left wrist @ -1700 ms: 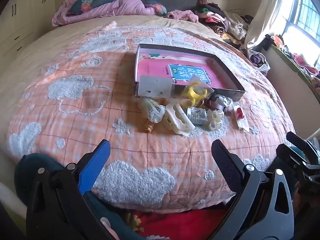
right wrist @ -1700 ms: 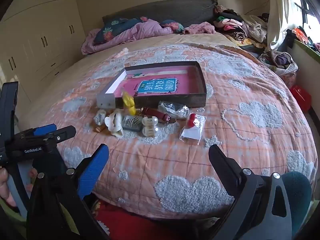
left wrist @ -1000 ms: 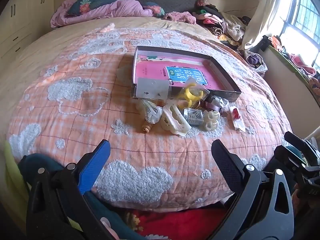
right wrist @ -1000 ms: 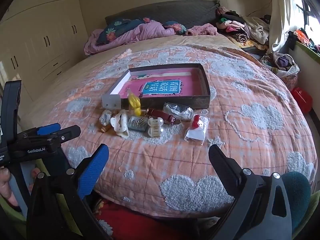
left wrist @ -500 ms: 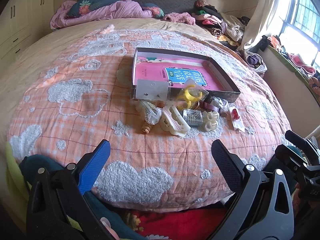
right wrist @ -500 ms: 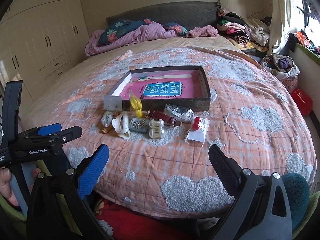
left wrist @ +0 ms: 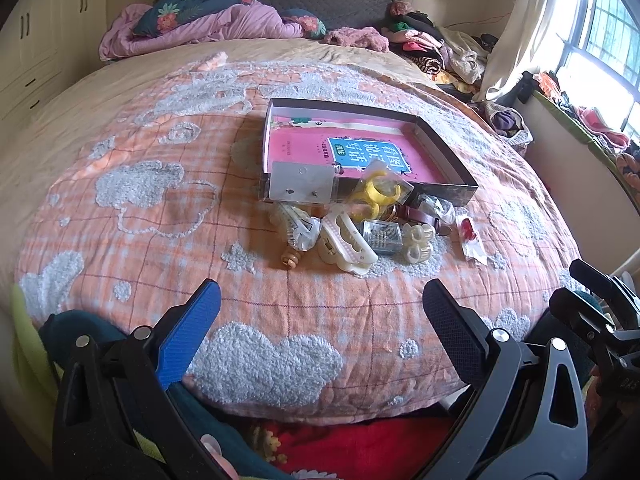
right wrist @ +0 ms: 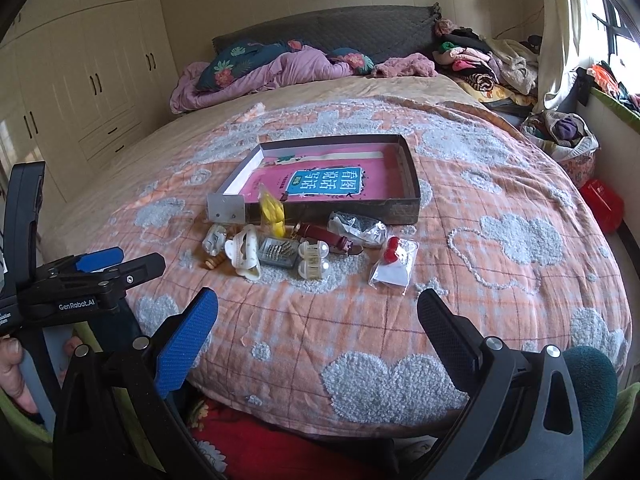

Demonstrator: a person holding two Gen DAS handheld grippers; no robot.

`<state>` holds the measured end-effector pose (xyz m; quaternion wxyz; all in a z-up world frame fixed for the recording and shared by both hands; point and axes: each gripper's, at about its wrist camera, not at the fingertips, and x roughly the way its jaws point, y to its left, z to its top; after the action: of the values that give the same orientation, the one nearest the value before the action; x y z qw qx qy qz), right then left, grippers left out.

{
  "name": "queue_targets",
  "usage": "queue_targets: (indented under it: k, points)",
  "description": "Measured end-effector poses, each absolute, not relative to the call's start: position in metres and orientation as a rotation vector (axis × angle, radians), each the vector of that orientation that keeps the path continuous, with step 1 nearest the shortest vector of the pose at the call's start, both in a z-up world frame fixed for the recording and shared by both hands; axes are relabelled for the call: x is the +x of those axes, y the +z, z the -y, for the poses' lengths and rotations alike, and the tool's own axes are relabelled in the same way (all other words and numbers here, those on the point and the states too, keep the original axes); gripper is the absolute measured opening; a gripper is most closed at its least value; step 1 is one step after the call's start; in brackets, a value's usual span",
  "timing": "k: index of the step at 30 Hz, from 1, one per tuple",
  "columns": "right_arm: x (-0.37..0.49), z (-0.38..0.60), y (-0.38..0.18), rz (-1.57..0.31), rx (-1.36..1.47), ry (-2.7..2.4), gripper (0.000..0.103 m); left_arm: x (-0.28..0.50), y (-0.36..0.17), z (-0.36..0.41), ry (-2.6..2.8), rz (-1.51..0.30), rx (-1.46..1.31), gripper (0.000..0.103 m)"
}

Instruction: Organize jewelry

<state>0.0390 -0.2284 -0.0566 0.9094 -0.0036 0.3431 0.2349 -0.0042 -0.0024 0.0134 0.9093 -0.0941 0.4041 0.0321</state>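
Left wrist: left claw [left wrist: 320, 308] apart; right claw [right wrist: 316, 316] apart; one box [left wrist: 448, 160]; two white clips [left wrist: 346, 242].

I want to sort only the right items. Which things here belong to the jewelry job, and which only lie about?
Job: shallow box; yellow rings bag; white claw clip; red-bead bag; brown strap.

Lying about: purple bedding; clothes pile.
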Motion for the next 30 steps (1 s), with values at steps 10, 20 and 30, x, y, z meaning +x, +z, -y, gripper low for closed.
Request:
queue_targets:
  k: [10, 20, 30]
  points:
    - [0.038, 0.227, -0.053, -0.702, -0.009, 0.487, 0.099, -0.004, 0.017, 0.005, 0.065, -0.83, -0.192, 0.095]
    - [0.037, 0.225, -0.052, -0.695, -0.013, 0.495, 0.099, -0.002, 0.022, 0.009, 0.063, -0.823, -0.19, 0.095]
    - [0.05, 0.227, -0.053, -0.692, -0.006, 0.513, 0.099, 0.001, 0.015, 0.003, 0.071, -0.833, -0.194, 0.095]
